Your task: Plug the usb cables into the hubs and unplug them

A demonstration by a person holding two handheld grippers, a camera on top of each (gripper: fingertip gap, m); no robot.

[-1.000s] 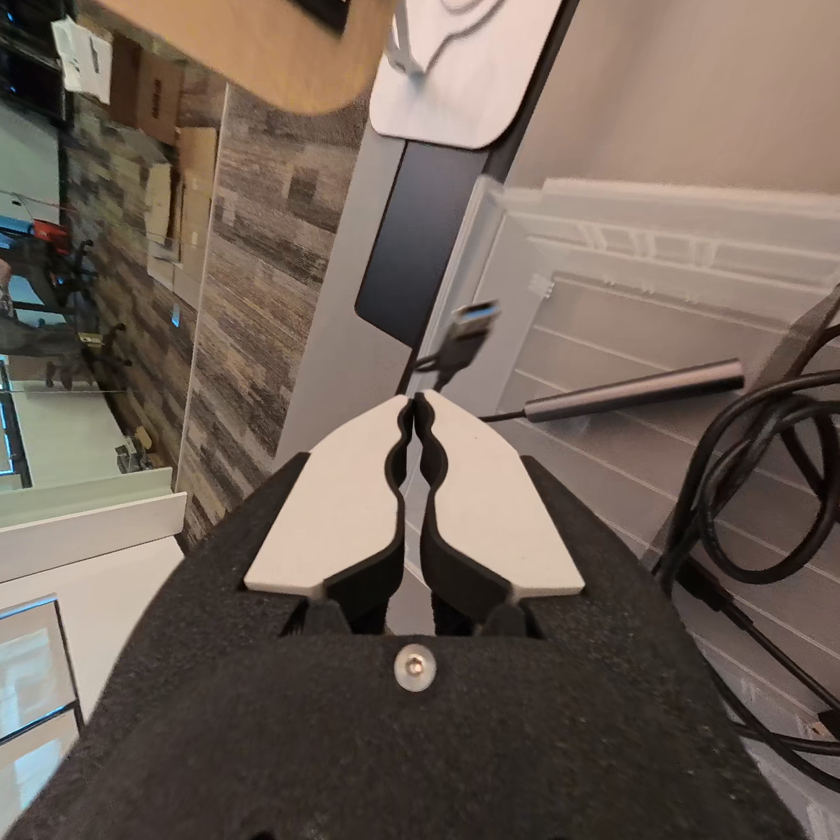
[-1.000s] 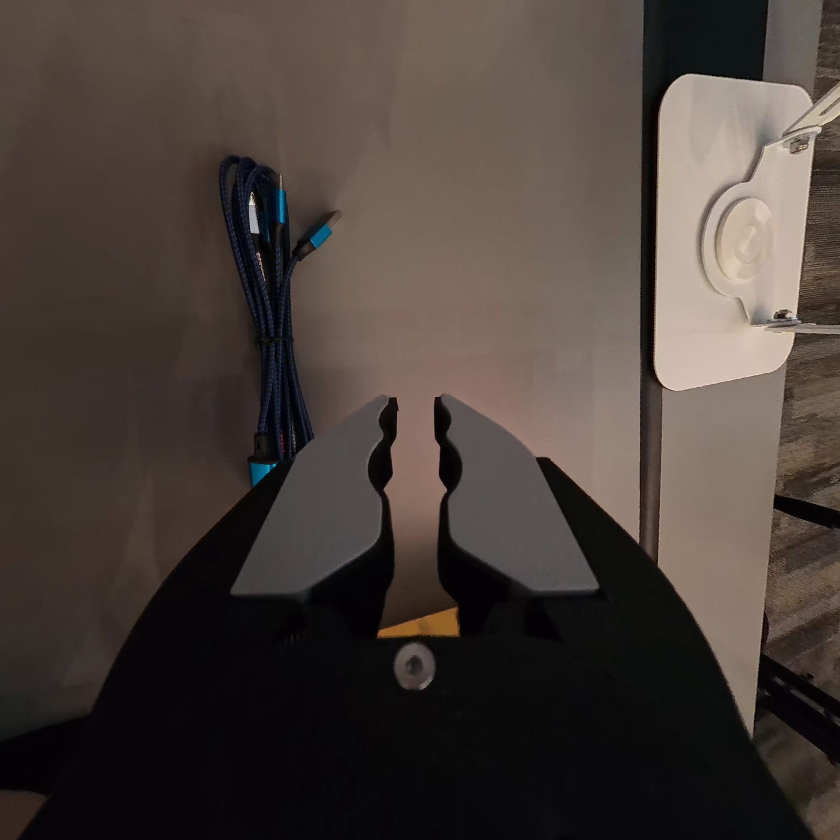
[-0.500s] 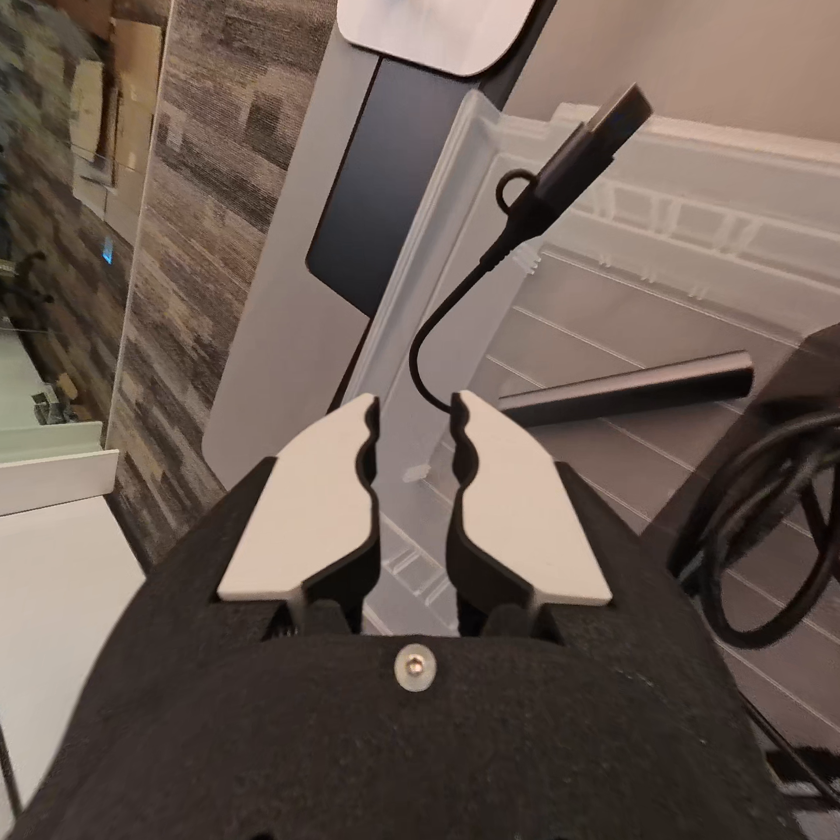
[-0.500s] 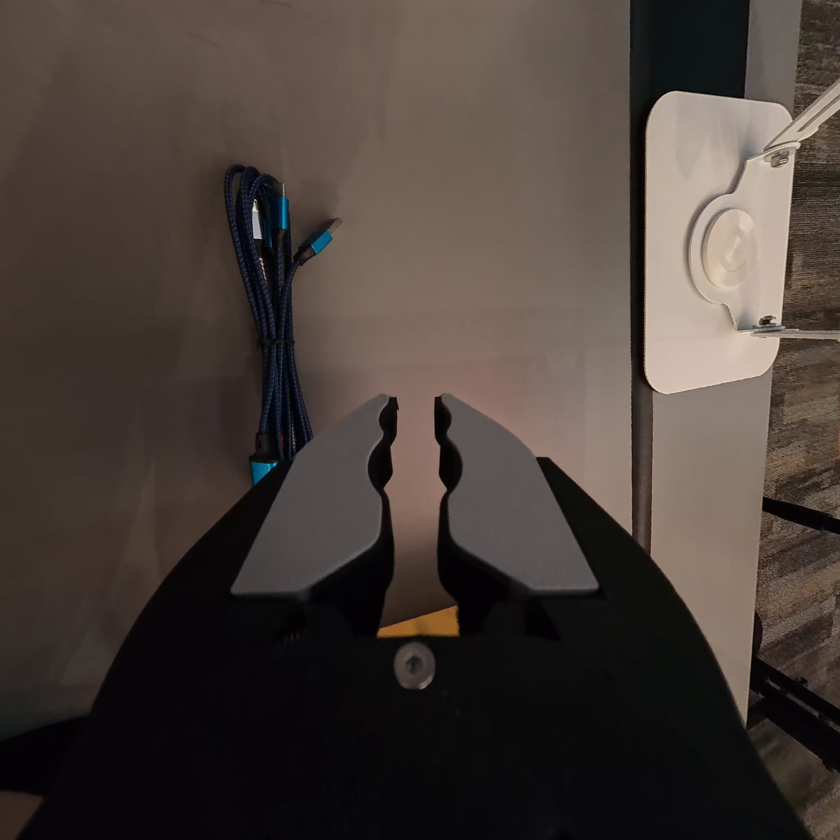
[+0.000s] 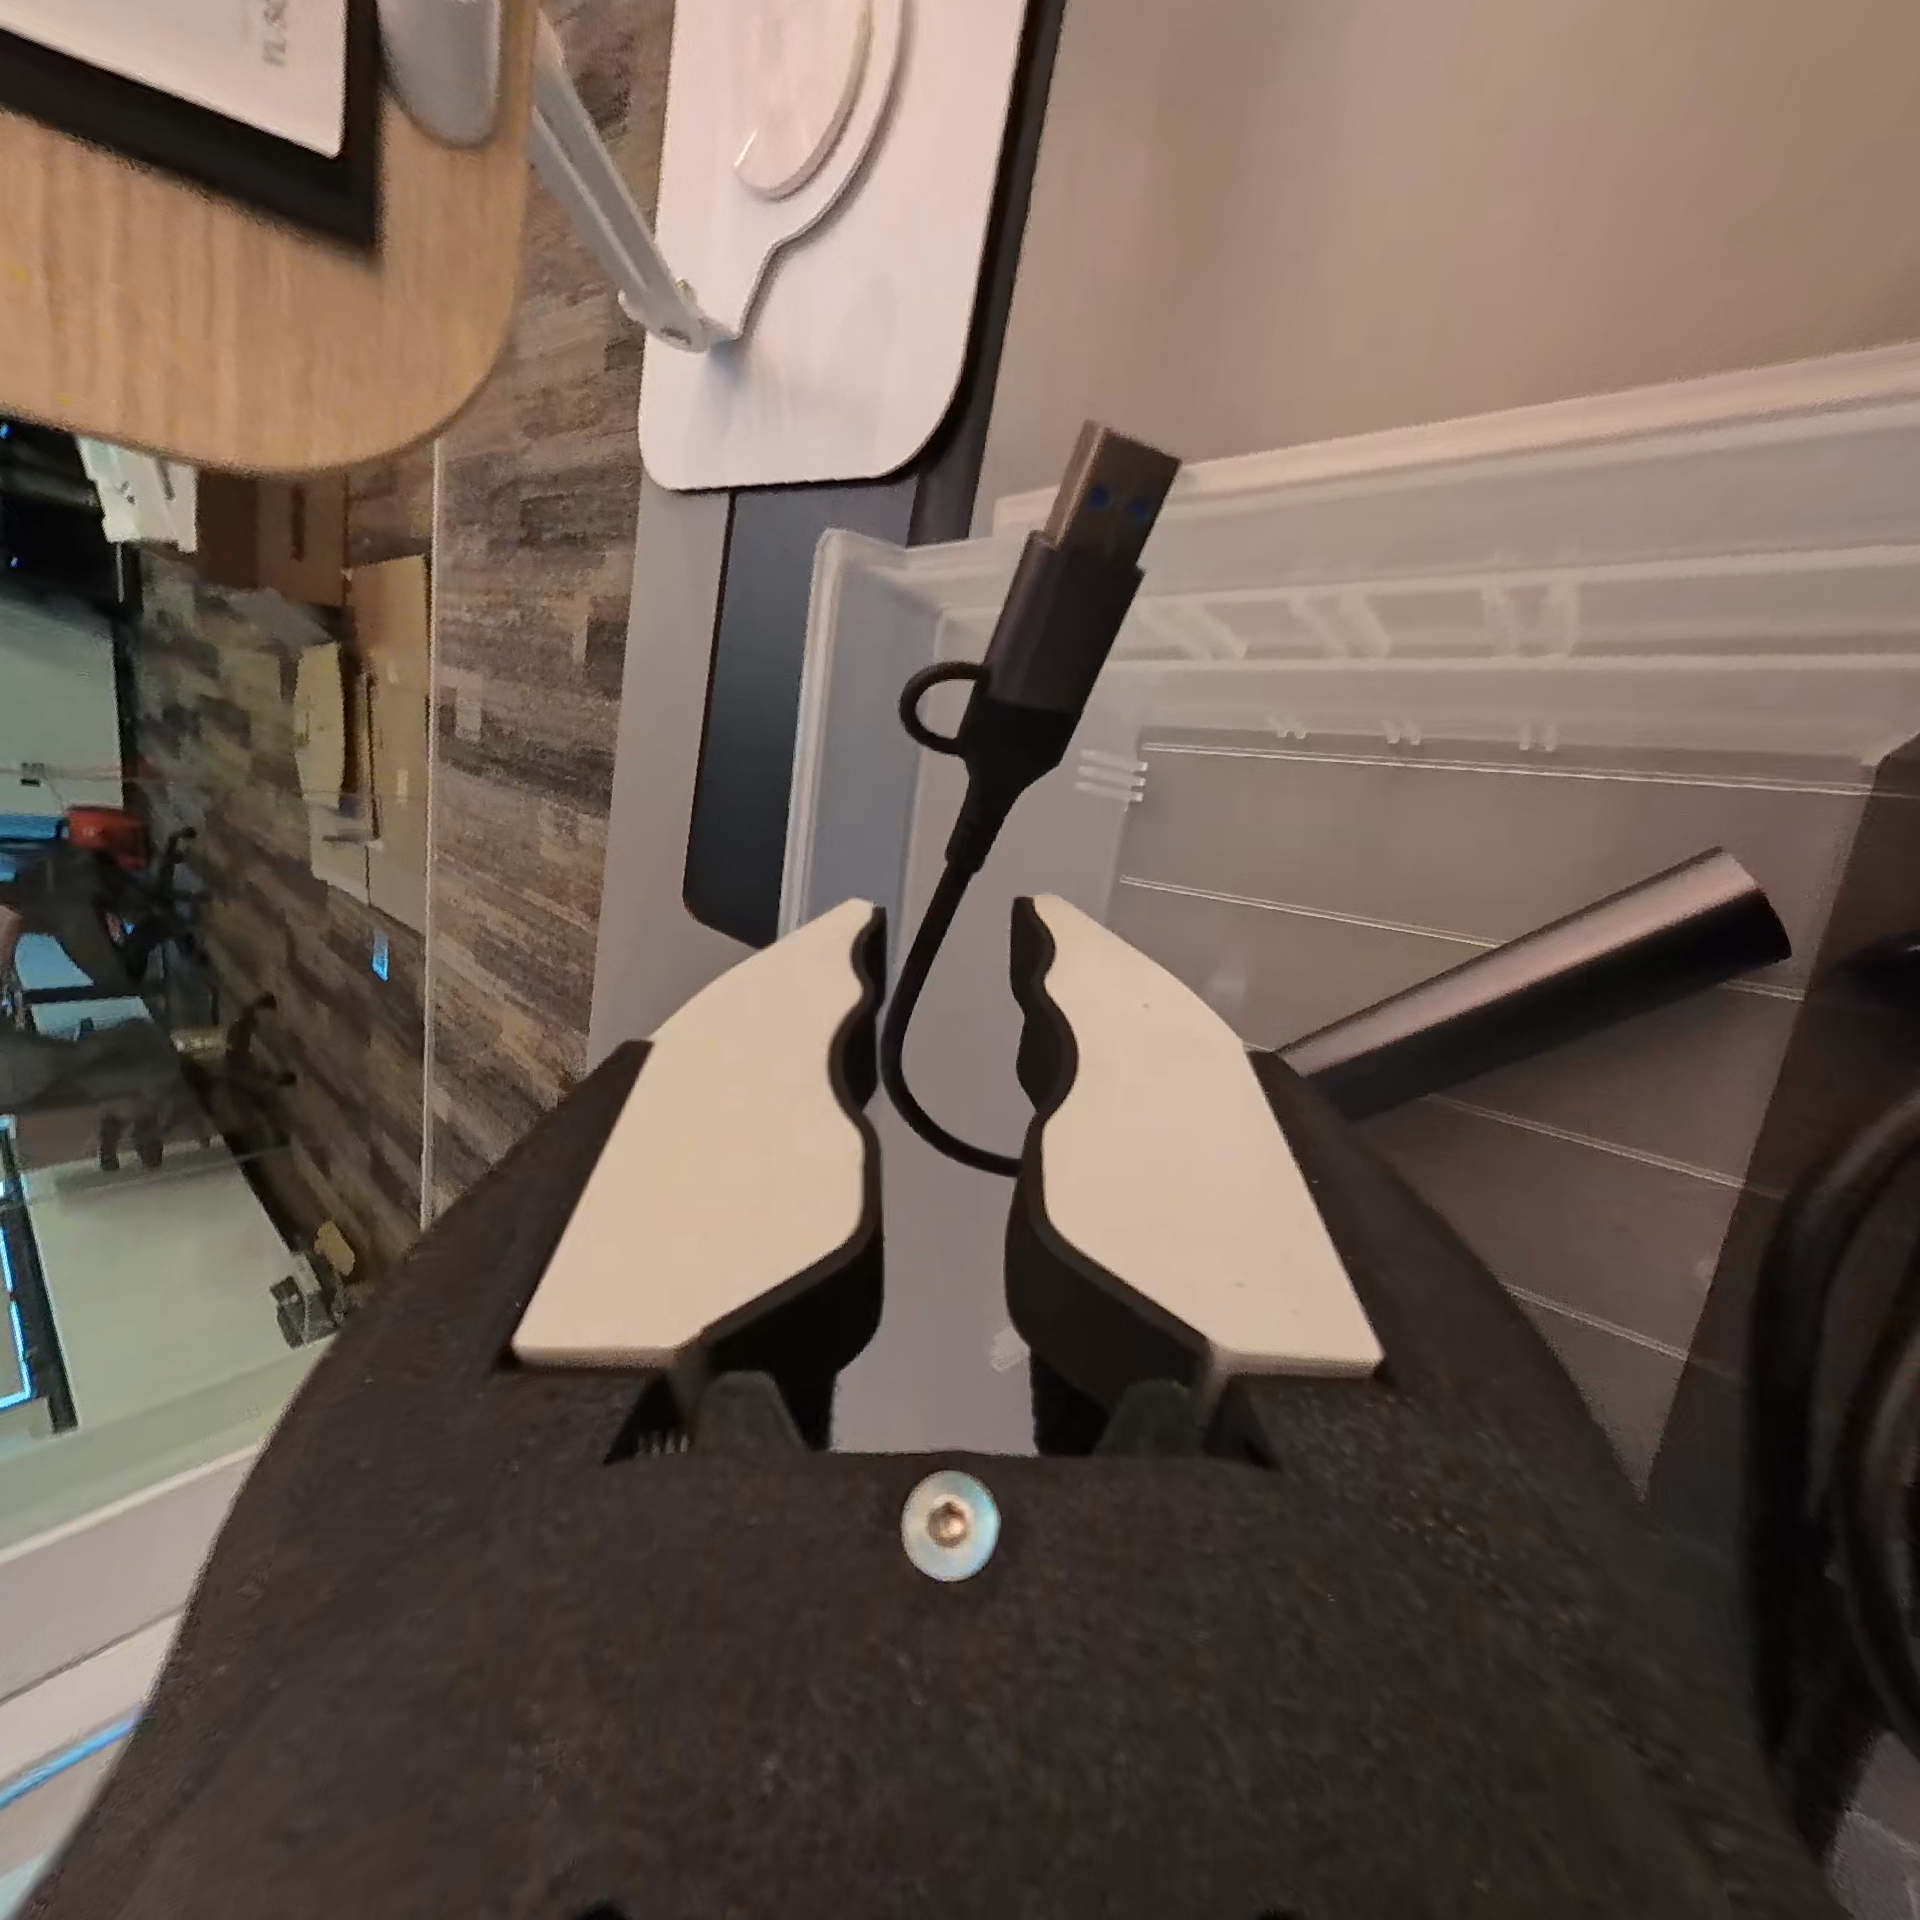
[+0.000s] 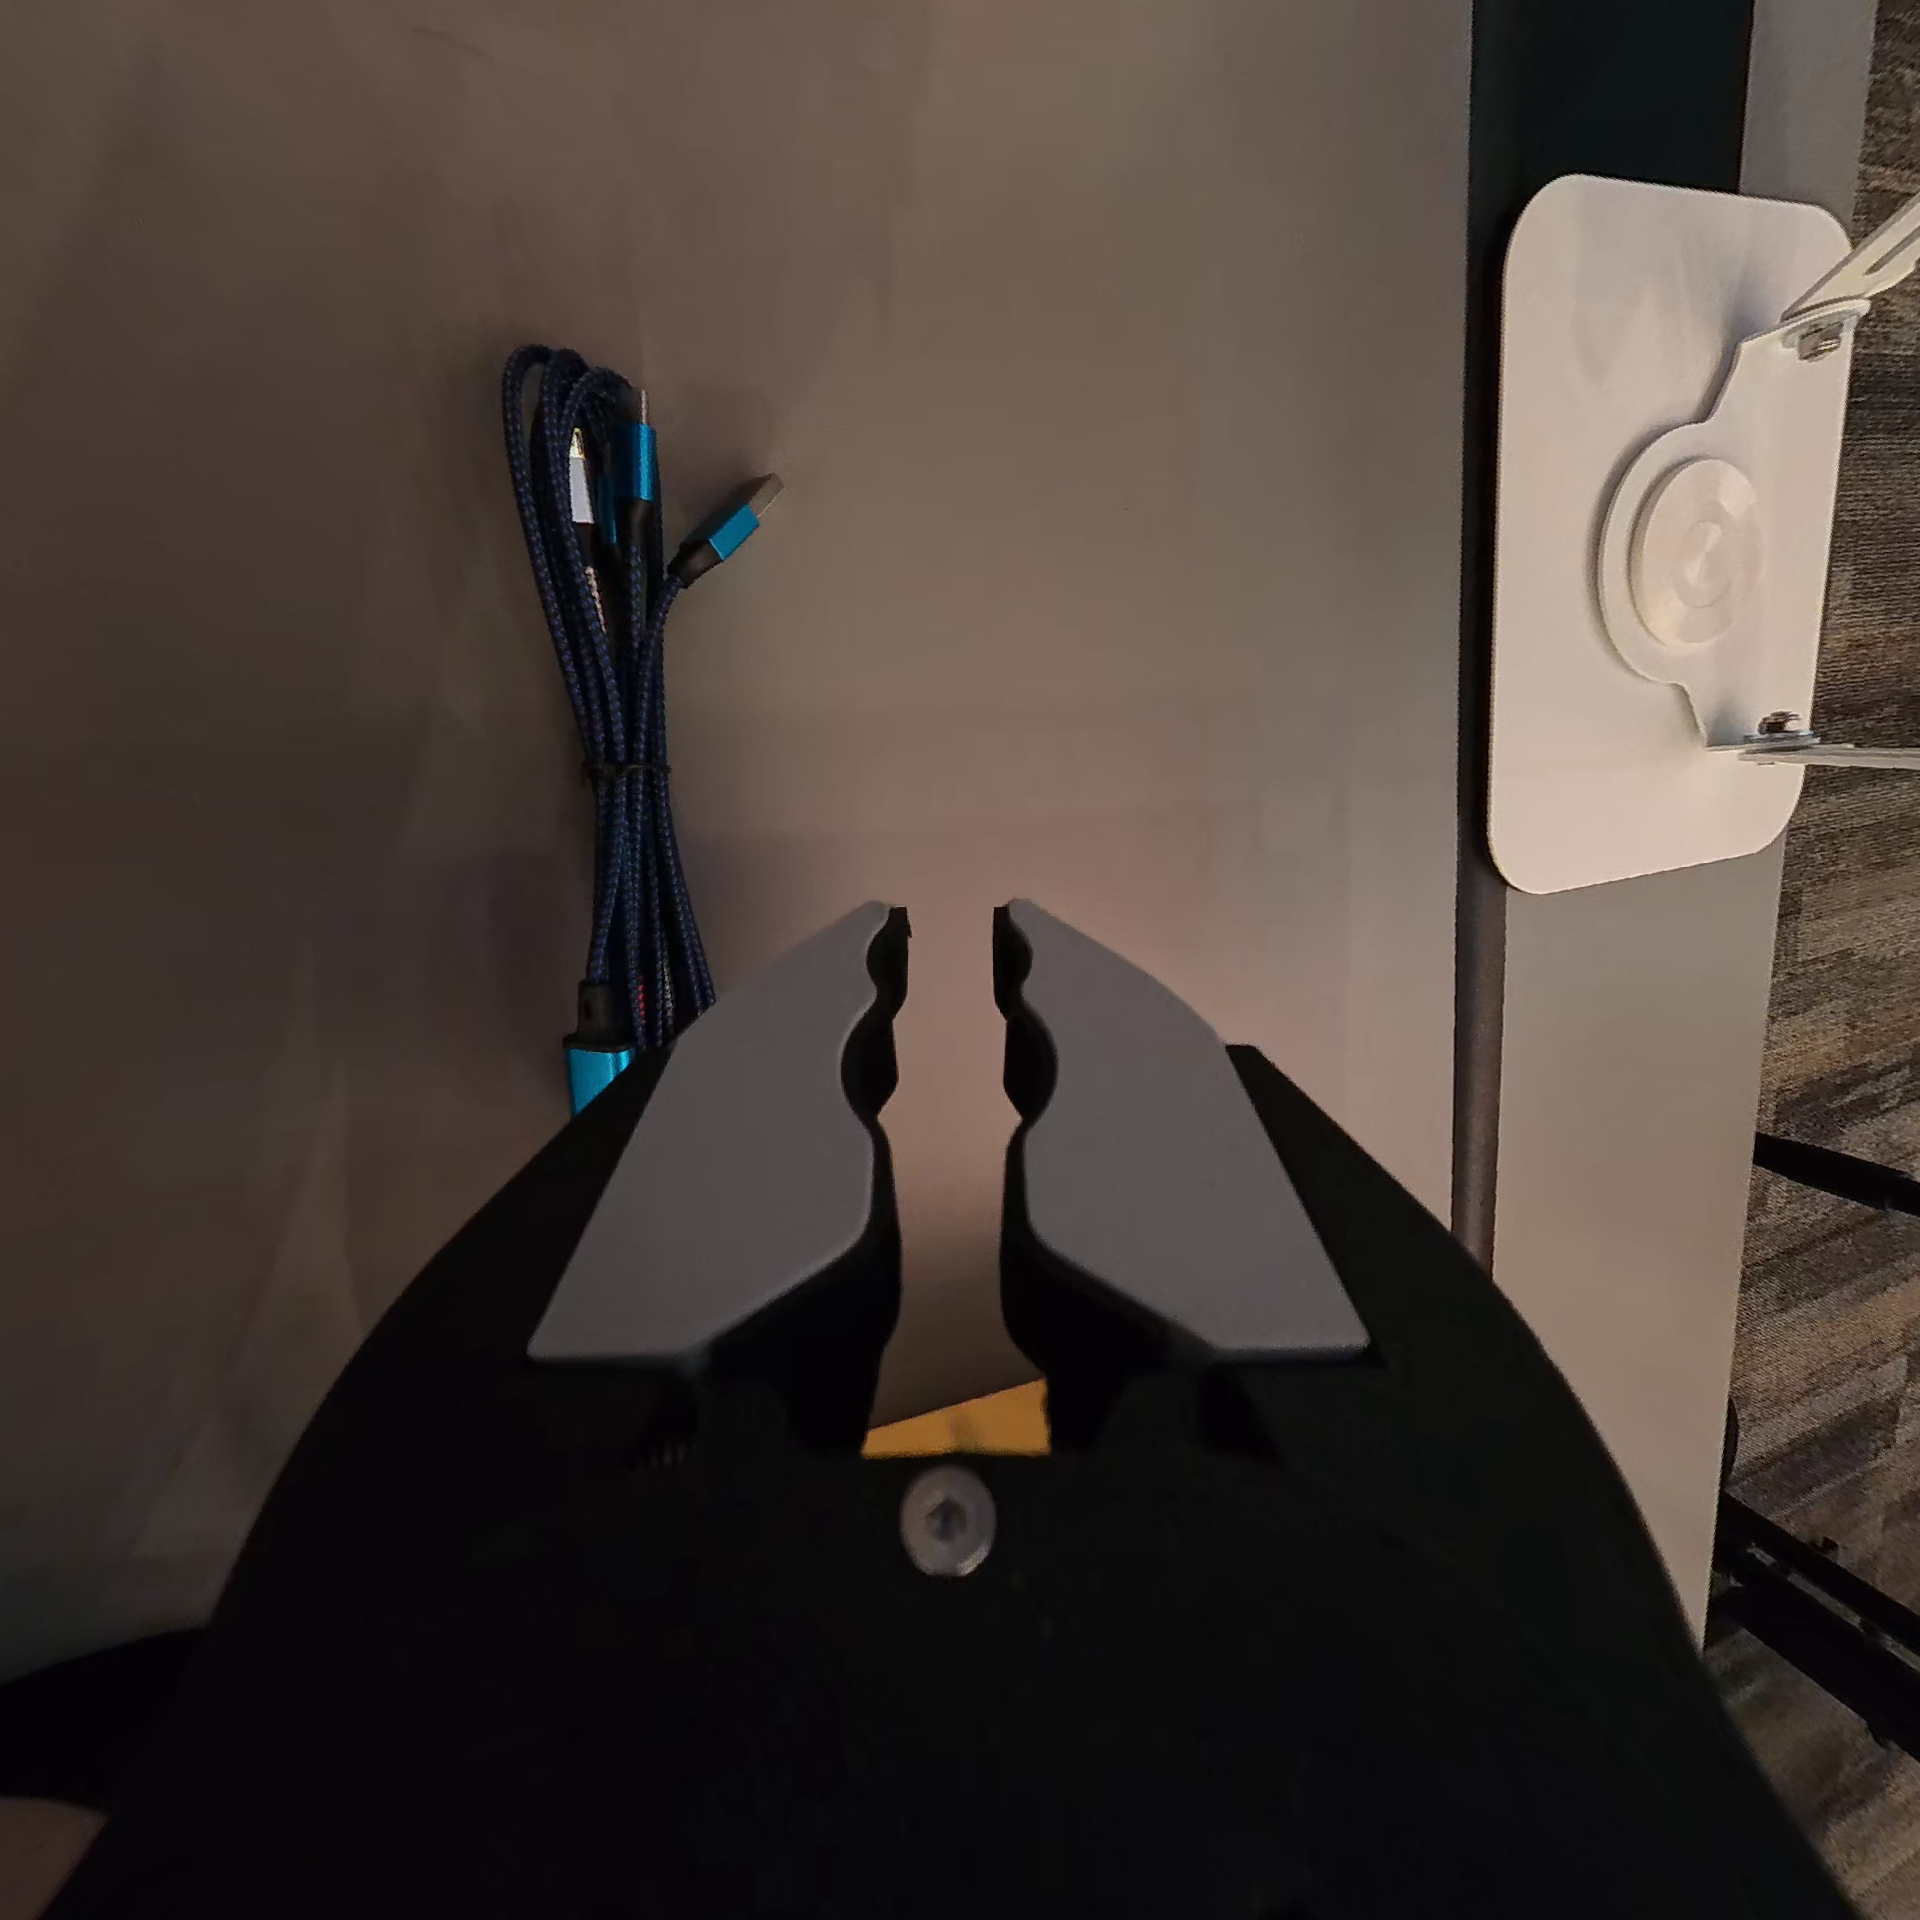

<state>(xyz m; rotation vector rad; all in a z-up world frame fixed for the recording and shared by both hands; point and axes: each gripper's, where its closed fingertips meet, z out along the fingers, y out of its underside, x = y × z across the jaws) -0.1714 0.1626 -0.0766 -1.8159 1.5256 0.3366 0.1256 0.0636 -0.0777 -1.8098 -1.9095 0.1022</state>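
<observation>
— Fingers first: how does the left gripper [image 5: 948,914] stand?

— Parted, with a clear gap between the pale fingers [image 5: 727,1132]. A thin black cable [image 5: 906,1023] runs up through that gap; it curves close to the inner edge of the left finger and passes behind the right one lower down. Whether it touches either finger I cannot tell, but nothing is pinched.

— And where does the cable end?

— In a black USB plug [image 5: 1081,582], which stands beyond the fingertips, tilted to the right, its metal end uppermost. A small loop of cord hangs at its left side.

— What lies around it?

— Behind it, a clear plastic bin [image 5: 1455,644]. To the right, a dark slim hub [image 5: 1538,987] lies slanted in the bin, and the cable seems to lead toward it behind the right finger. Thick black cables [image 5: 1860,1351] coil at the far right edge. At upper left, a white plate [image 5: 831,270] sits at the table's edge.

— Now the right gripper [image 6: 951,912]?

— Parted as well, a little narrower, and empty; only the bare grey table [image 6: 1091,468] shows between the fingers.

— Anything near it?

— To its left, a tied bundle of blue braided cables [image 6: 623,727] lies on the table, one plug [image 6: 732,530] pointing up and to the right. It is beside the left finger, not between the two. A yellow scrap [image 6: 961,1421] shows low in the gap, and the white plate [image 6: 1662,520] sits at right.
</observation>
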